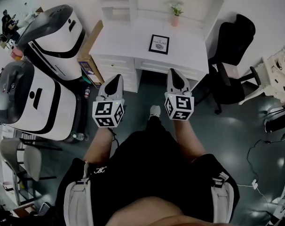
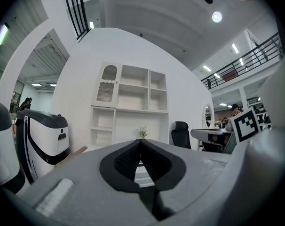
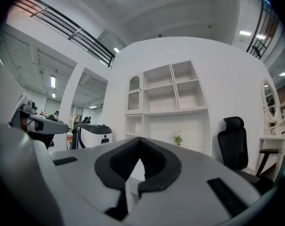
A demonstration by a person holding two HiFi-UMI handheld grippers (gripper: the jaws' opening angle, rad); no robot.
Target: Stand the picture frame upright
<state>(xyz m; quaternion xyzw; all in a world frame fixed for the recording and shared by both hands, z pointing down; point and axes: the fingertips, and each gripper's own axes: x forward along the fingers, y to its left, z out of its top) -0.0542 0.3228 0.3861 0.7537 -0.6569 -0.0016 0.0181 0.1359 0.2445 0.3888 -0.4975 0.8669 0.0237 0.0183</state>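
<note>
The black-rimmed rectangular picture frame [image 1: 159, 44] with a white print lies flat, face up, mid white tabletop [image 1: 123, 39], its longer side seemingly running 12 to 6 o'clock. It sits at 11 o'clock from the right hand-held gripper [image 1: 173, 73], the nearer one, and at 2 o'clock from the left hand-held gripper [image 1: 115, 78]. Both are pinched together, empty and well short of it. Neither gripper view shows the frame, and its back stand is hidden.

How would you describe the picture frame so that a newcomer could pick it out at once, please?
Find the white desk with a black chair at its right. The frame lies flat on the desk top, a little right of the middle. It has a black border round a white print, unlike the small plant in a pink pot behind it.
</note>
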